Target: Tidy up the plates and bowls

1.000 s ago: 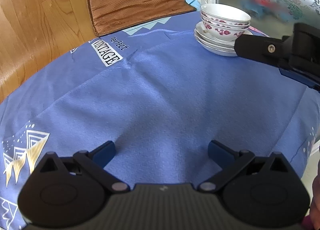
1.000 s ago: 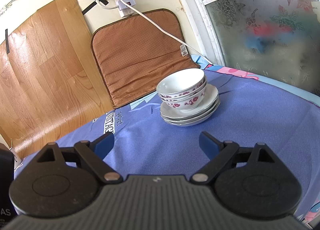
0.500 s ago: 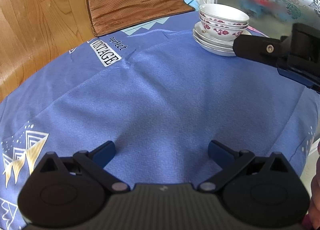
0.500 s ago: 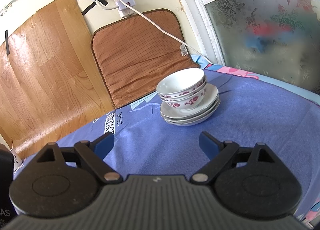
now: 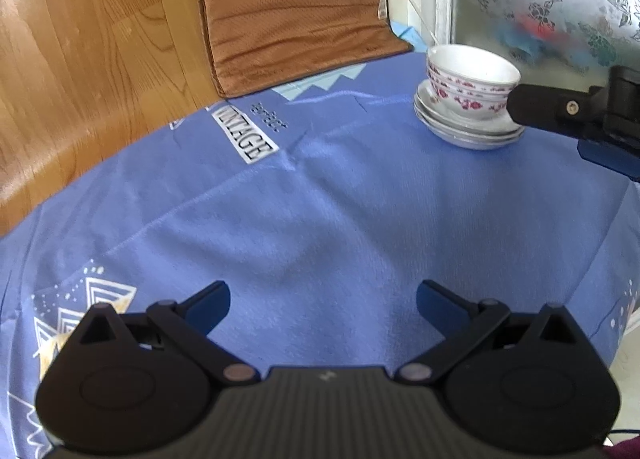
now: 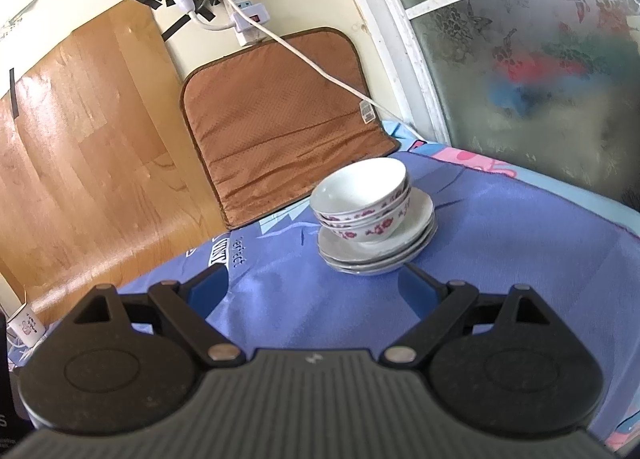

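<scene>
White bowls with red flowers sit nested on a stack of white plates on the blue tablecloth, at the far side near the window. The same stack shows in the left wrist view, bowls on plates, at the upper right. My right gripper is open and empty, just short of the plates. My left gripper is open and empty over bare cloth, far from the stack. The right gripper's finger reaches in beside the bowls.
A brown cushion leans against the wall behind the table. A white power strip with a cable hangs above it. A frosted glass window is at the right. A wooden panel is at the left.
The left wrist view has tilted up and shifted, so the stack sits lower and more central. The right gripper has moved slightly closer to the plates. Both grippers stay open.
</scene>
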{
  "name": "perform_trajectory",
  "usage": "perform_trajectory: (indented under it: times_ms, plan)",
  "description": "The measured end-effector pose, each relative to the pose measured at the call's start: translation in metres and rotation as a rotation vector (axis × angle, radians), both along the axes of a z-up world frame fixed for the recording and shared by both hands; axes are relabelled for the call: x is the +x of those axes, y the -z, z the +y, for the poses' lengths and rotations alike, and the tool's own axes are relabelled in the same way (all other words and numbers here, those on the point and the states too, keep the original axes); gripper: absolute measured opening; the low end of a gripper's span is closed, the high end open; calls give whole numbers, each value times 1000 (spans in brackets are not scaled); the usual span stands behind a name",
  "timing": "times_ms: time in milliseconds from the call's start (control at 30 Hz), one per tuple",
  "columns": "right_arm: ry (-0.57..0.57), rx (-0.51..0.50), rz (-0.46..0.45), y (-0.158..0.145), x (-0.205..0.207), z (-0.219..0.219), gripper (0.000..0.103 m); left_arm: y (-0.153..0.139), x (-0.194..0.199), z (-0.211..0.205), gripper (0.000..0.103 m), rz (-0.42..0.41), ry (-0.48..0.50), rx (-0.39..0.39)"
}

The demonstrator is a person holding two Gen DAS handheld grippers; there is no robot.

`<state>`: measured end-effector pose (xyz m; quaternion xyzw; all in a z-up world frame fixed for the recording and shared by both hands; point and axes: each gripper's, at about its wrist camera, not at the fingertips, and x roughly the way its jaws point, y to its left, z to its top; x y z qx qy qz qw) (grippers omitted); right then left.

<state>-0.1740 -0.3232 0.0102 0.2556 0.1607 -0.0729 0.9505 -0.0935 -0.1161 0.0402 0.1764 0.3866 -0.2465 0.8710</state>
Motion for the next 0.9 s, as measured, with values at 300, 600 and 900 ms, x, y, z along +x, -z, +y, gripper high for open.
perform_trajectory:
  times_ms: [300,600,900]
  plan:
    - [-5,5,-19,-7,0,-3,94,-13,-4,7,103,-29,-8,-38]
    - [0,-1,-27,-9,0,-4,94,-17,0,11,103,-58,-31,-56]
    - [-7,1,-18,-7,1,-3,94,-16,-2,12,103,-80,-47,-52]
